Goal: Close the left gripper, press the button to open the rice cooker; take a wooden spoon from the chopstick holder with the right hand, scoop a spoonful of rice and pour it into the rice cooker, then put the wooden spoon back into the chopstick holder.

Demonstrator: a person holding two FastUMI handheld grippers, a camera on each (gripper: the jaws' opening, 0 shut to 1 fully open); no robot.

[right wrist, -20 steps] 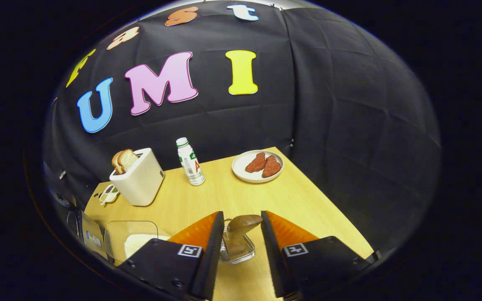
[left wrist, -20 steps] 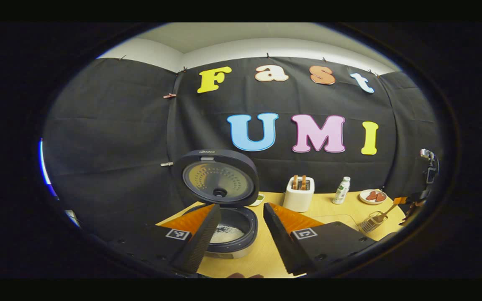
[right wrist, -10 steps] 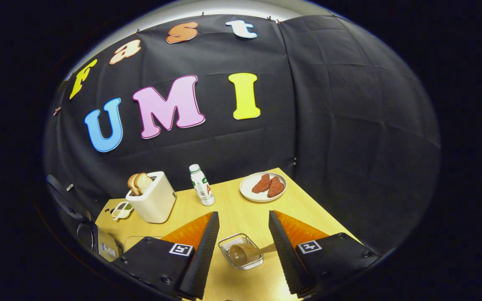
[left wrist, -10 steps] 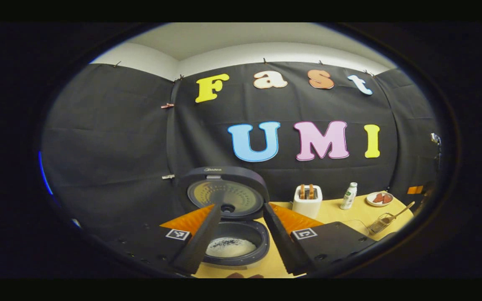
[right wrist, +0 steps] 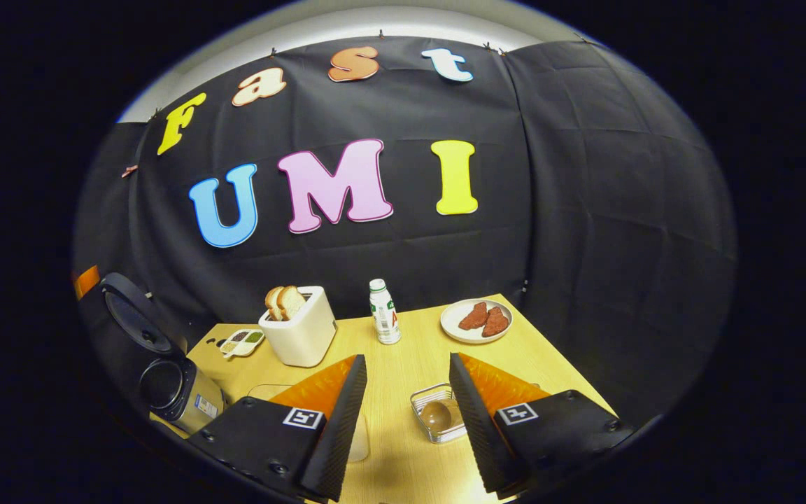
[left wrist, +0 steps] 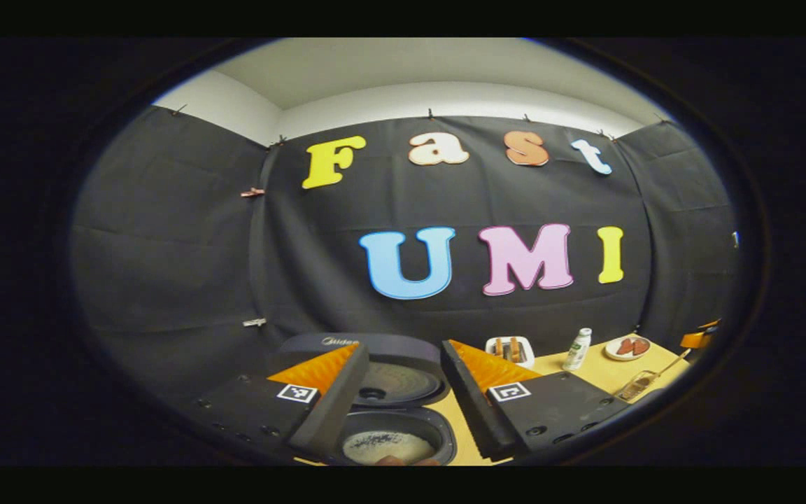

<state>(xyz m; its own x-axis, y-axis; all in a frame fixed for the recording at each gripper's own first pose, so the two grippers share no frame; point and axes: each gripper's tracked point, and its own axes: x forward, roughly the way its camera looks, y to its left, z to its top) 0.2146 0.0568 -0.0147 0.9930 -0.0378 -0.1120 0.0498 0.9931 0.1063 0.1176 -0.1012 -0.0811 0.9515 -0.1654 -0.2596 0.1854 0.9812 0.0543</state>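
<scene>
One rice cooker [right wrist: 165,381] stands on the bench [right wrist: 403,357], off to the left of the right claw [right wrist: 407,427], its lid [right wrist: 133,318] swung up and back. From the left gripper view the same cooker sits right below the left claw [left wrist: 403,402], and white rice [left wrist: 385,446] shows in the pot between and beneath the two fingers. That left claw has its fingers spread wide, clamped on nothing and touching nothing.

The right claw is also parted wide and empty. Just ahead of it, close against the inside of its right finger [right wrist: 476,420], is the one wire chopstick holder [right wrist: 438,413], and the one wooden spoon [right wrist: 436,415] lies in it with its bowl facing up. The finger looks near the holder but I can't tell if it touches. A clear container [right wrist: 357,437] is partly hidden behind the left finger of that claw.

Farther ahead of the right claw, toward the wall: one white toaster [right wrist: 299,327] with two slices of bread [right wrist: 284,301] sticking out, one small bottle [right wrist: 384,313] standing upright to the toaster's right, and one white plate [right wrist: 476,322] with two reddish pieces [right wrist: 485,318] on it, right of the bottle. One small divided dish [right wrist: 242,341] sits left of the toaster, between it and the cooker.

In the left gripper view the toaster, bottle, plate and holder line up off to the right of the left claw, well apart from it.
</scene>
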